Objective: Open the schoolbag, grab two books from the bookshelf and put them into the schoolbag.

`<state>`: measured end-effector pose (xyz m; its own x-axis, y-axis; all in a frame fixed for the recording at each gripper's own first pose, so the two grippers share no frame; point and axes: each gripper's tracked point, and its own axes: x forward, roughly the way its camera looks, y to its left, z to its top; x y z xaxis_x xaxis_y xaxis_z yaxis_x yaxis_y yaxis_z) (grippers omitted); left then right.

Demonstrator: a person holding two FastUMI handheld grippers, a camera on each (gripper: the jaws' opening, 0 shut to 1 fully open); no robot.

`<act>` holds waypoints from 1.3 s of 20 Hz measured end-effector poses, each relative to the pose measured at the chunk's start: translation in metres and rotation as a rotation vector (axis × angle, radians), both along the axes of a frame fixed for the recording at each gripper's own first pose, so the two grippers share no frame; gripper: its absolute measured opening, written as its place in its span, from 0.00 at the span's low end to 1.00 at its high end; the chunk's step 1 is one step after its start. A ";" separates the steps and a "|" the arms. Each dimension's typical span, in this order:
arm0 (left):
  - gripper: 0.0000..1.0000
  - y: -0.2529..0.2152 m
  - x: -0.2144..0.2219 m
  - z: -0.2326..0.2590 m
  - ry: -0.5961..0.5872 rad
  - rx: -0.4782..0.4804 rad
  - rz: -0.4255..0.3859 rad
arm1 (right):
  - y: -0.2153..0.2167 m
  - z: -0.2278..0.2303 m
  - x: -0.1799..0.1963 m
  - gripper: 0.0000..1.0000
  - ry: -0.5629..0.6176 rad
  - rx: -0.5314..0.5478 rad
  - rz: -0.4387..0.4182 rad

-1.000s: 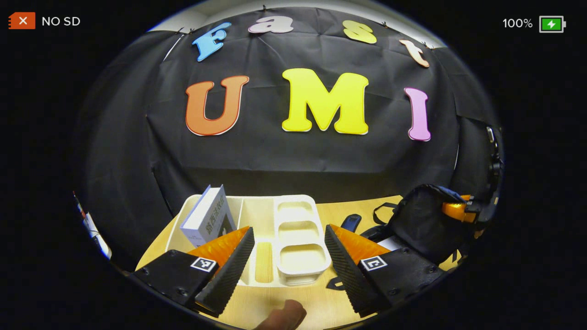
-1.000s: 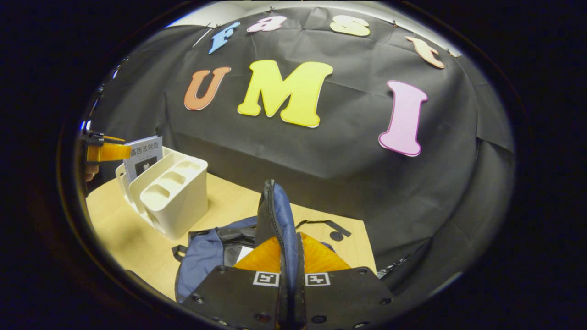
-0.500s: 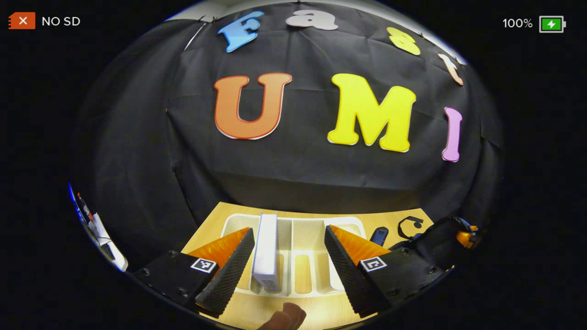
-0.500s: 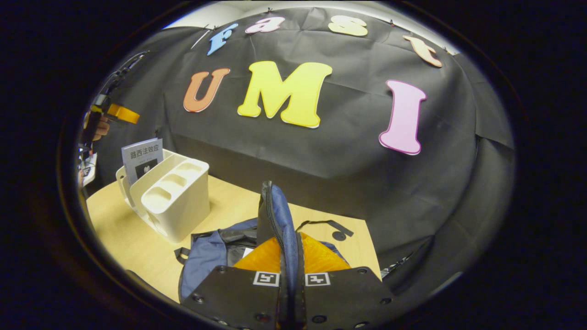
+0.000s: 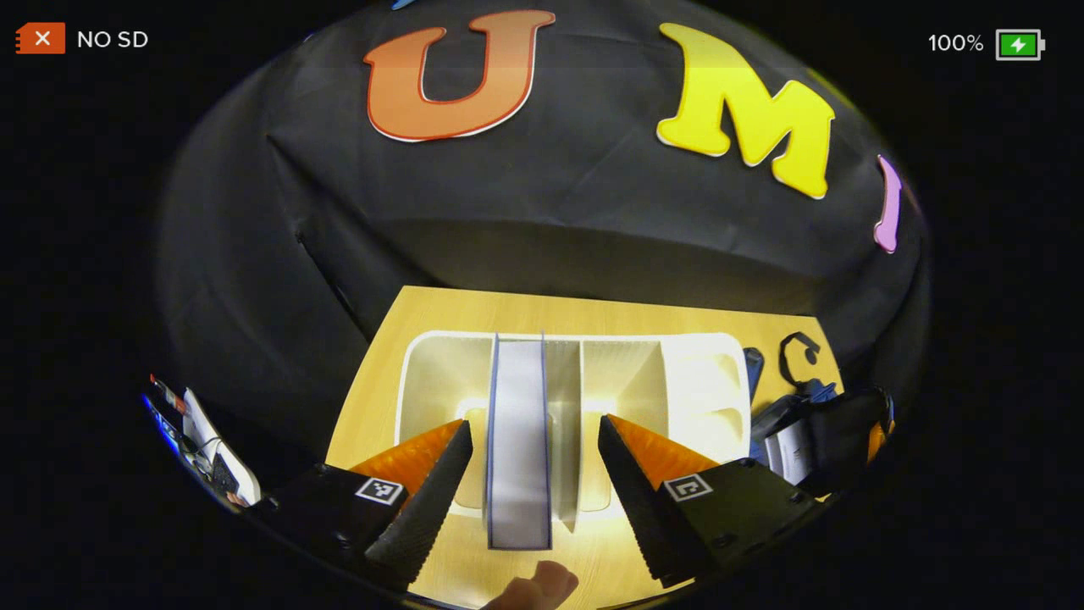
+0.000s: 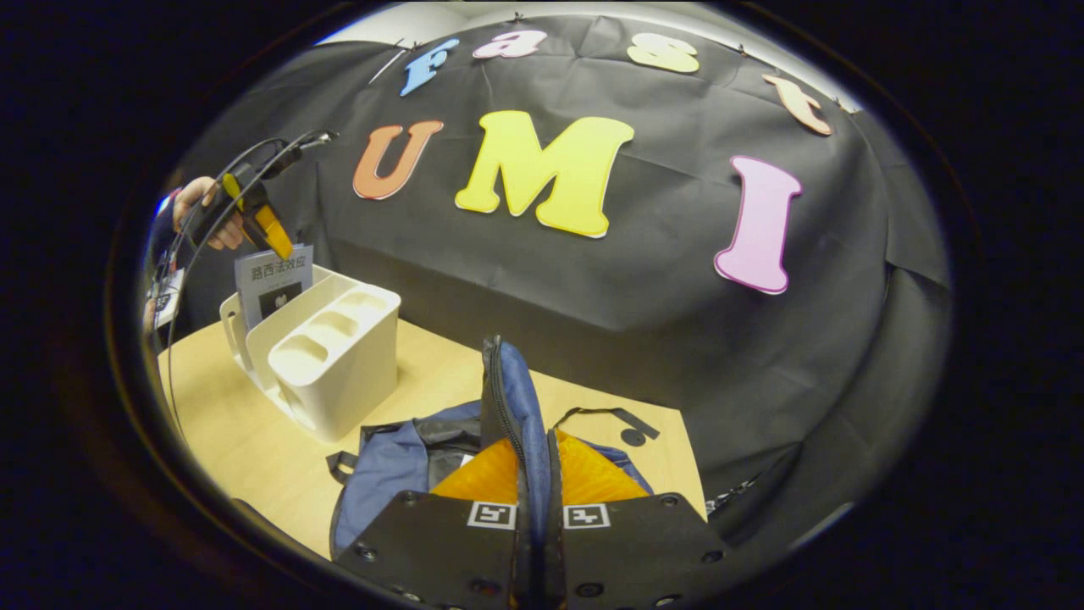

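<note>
The book (image 5: 518, 440) stands upright on its edge in the left compartment of the cream bookshelf (image 5: 423, 373), seen edge-on from above in the left gripper view. The left gripper (image 5: 533, 474) hangs over it with its jaws spread wide, one finger on each side of the book and neither touching it. In the right gripper view the same book (image 6: 273, 284) shows its pale cover, which bears a line of Chinese characters above a small dark picture; the characters are too small to read surely.

The schoolbag (image 6: 398, 457), blue with dark lining, lies open on the wooden worktop (image 6: 254, 440) just beside the bookshelf (image 6: 339, 364). The right gripper (image 6: 533, 508) has its jaws closed on the schoolbag's raised flap (image 6: 508, 398), holding that edge upright. Something white shows inside the bag's mouth.

Square black-and-white markers sit on both grippers' finger bases.
</note>
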<state>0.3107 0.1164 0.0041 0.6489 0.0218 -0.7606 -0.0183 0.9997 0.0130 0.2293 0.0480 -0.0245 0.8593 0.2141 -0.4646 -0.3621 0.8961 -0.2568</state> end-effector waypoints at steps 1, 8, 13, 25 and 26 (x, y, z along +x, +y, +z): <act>0.95 -0.002 0.002 -0.004 0.022 0.008 -0.006 | 0.001 -0.002 -0.001 0.06 0.003 0.002 0.004; 0.71 0.003 0.008 -0.029 0.181 -0.023 0.059 | 0.002 -0.008 -0.004 0.06 0.010 0.001 0.024; 0.51 0.007 0.010 -0.043 0.262 -0.053 0.067 | 0.003 -0.012 -0.006 0.06 0.014 0.010 0.040; 0.48 -0.003 -0.041 -0.036 0.295 -0.057 0.059 | 0.000 -0.026 -0.016 0.06 0.024 0.062 0.028; 0.45 -0.004 -0.049 -0.034 0.290 -0.059 0.057 | 0.000 -0.028 -0.018 0.06 0.026 0.065 0.026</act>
<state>0.2622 0.1126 -0.0303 0.4034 0.0021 -0.9150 -0.0789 0.9964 -0.0325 0.2115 0.0481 -0.0529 0.8408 0.2667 -0.4711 -0.3913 0.9008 -0.1883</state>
